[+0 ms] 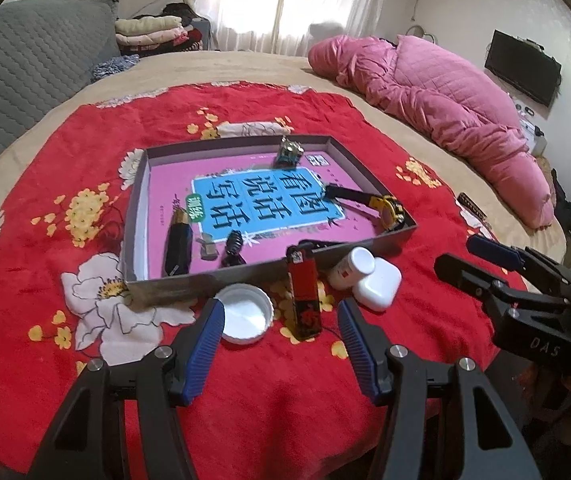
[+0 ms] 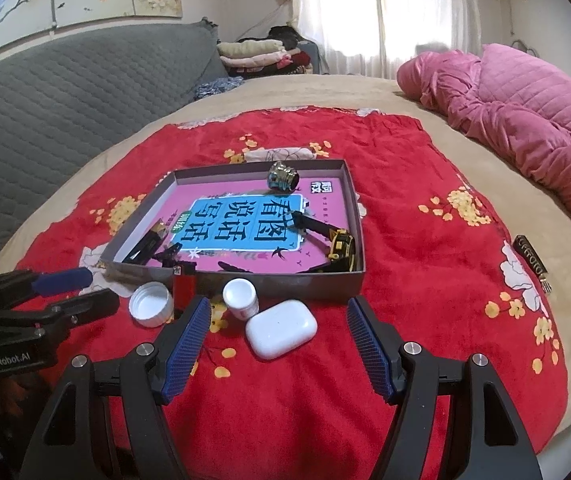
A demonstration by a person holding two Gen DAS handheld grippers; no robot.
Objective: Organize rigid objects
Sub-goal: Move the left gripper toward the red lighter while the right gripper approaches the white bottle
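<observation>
A shallow grey box [image 1: 165,280] [image 2: 285,282] lined with a pink and blue book cover lies on the red flowered cloth. Inside are a watch [image 1: 389,210] [image 2: 341,246], a metal ring piece [image 1: 289,152] [image 2: 283,176], a black lipstick [image 1: 177,248] and a black clip [image 1: 232,248]. In front of the box lie a red lighter [image 1: 304,300] [image 2: 183,286], a white cap [image 1: 244,314] [image 2: 151,304], a small white bottle [image 1: 351,268] [image 2: 240,298] and a white earbud case [image 1: 377,282] [image 2: 280,328]. My left gripper [image 1: 281,320] is open around the lighter's near end. My right gripper [image 2: 279,320] is open around the earbud case.
A pink quilt [image 1: 445,96] [image 2: 525,100] lies on the bed's right side. A grey padded headboard [image 1: 25,76] [image 2: 65,92] is at left. A dark comb [image 2: 531,262] lies at the cloth's right edge. Folded clothes [image 2: 257,54] are stacked at the back.
</observation>
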